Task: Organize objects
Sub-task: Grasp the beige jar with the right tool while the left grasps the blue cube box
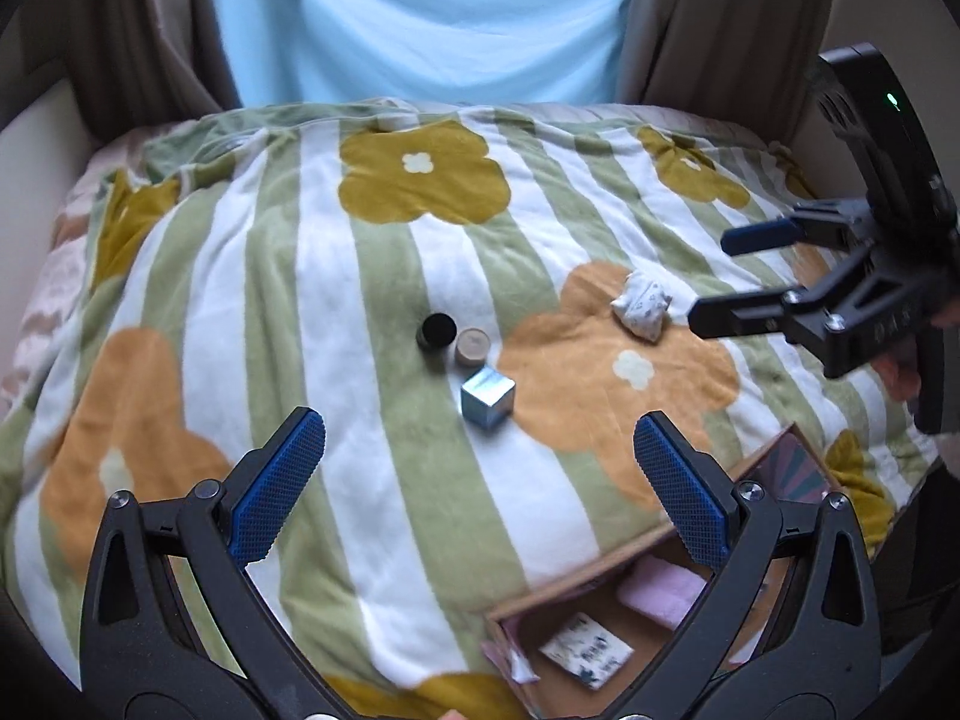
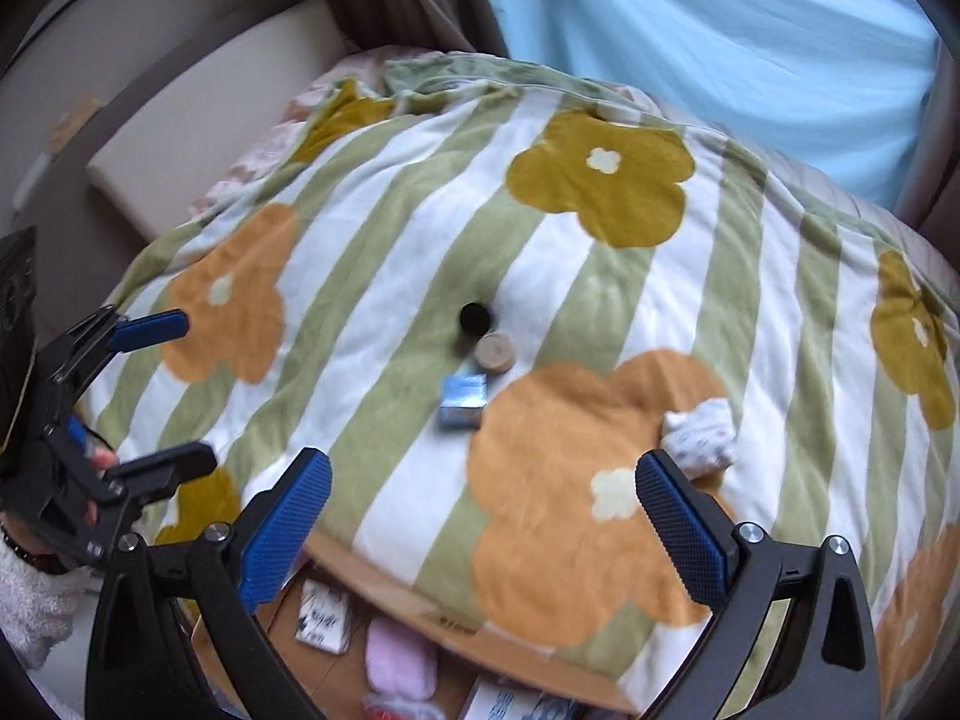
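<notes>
Both claws hover spread and empty over the flower-print blanket (image 1: 384, 276). The left gripper (image 1: 480, 480) points at a tight cluster in mid-blanket: a black cap (image 1: 436, 330), a tan round lid (image 1: 473, 346) touching it at its 4 o'clock, and a shiny blue cube (image 1: 487, 399) just below. A small printed fabric pouch (image 1: 641, 304) lies apart at their 3 o'clock, nearest the right gripper (image 2: 483, 531). The open cardboard box (image 1: 606, 576) at 5 o'clock already holds a pink cloth (image 1: 663, 591) and a printed packet (image 1: 587, 649), so it likely serves as the collecting place.
</notes>
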Tool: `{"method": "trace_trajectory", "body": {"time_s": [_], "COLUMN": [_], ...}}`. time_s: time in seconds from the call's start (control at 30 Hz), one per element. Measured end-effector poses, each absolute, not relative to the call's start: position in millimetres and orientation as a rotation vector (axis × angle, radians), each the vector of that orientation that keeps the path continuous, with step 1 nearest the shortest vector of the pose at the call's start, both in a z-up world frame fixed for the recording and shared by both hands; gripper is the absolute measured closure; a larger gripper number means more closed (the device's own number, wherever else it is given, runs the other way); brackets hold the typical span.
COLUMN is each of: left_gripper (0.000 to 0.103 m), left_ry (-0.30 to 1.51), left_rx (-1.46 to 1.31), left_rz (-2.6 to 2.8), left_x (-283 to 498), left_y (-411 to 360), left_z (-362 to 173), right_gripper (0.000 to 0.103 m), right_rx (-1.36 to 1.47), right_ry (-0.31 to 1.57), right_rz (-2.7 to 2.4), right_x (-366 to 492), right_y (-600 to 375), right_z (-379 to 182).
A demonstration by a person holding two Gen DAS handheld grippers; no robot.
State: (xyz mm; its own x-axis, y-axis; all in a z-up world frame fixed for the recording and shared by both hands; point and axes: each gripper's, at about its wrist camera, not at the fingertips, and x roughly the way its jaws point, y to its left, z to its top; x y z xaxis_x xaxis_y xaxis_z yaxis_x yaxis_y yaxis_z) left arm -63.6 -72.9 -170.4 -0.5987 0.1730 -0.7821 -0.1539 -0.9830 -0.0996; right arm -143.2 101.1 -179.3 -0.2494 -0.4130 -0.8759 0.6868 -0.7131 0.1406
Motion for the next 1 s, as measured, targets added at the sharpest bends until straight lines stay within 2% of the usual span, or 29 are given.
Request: {"method": "trace_trajectory", "body": {"time_s": [0.17, 0.43, 0.53, 0.77, 0.87, 1.0], "left_gripper": [0.000, 0.001, 0.004, 0.009, 0.020, 0.025], "left_ry": [0.019, 0.035, 0.035, 0.000, -0.019, -0.023], "left_rx": [-1.290, -1.350, -1.374, -1.387, -1.407, -1.411], "left_rz": [2.556, 2.395, 2.362, 2.320, 2.297, 2.280], "left_x": [-101.3, -147.8, -157.9, -174.0, -182.2, -186.6], "left_y": [-78.6, -67.9, -64.4, -59.5, -57.1, -53.3], "left_z": [-205.1, -289.7, -318.5, -360.1, -371.2, -379.4], "right_gripper": [0.002, 0.003, 0.013, 0.027, 0.032, 0.039], "right_rx": [1.353, 1.483, 1.527, 1.604, 1.620, 1.620], "right_ry": [0.310, 0.281, 0.306, 0.283, 0.265, 0.250], "right_rz": [-1.995, -1.939, -1.918, -1.868, -1.853, -1.846], "right_x": [-183.5, -230.9, -240.7, -250.6, -251.2, -252.2], "right_y": [74.5, 33.2, 22.9, 12.4, 11.8, 12.4], "right_z": [-203.1, -282.0, -309.5, -353.2, -362.4, -367.4]}}
